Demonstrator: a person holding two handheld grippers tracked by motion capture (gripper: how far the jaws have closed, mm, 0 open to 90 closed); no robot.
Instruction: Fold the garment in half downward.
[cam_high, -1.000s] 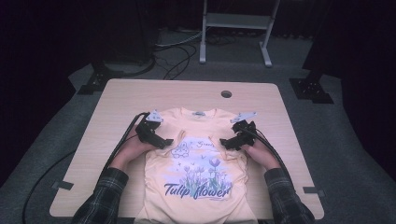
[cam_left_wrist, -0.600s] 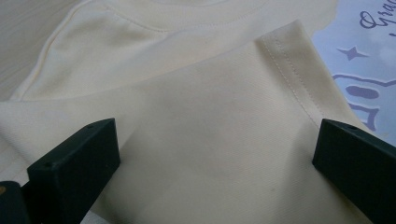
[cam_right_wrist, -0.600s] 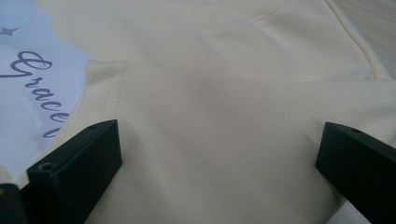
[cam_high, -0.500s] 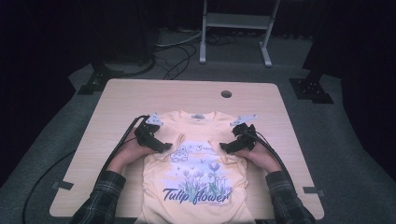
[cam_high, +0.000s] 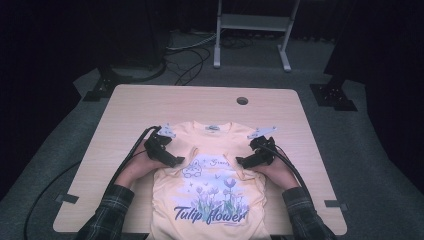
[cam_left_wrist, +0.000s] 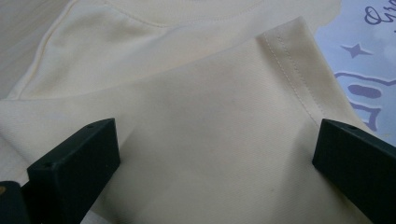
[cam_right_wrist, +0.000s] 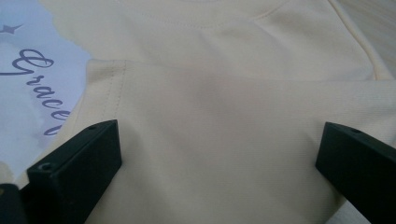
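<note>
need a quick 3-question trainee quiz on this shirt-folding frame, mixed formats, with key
1. True or false: both sleeves of the yellow T-shirt lie folded in over its front.
2. How do the left gripper jaws stand? A) wide open B) clamped on a sleeve C) shut on nothing
3. Fill in: the shirt lies on a wooden ____.

Key: 1 true; 2 A, with the folded left sleeve lying between them; 3 table.
</note>
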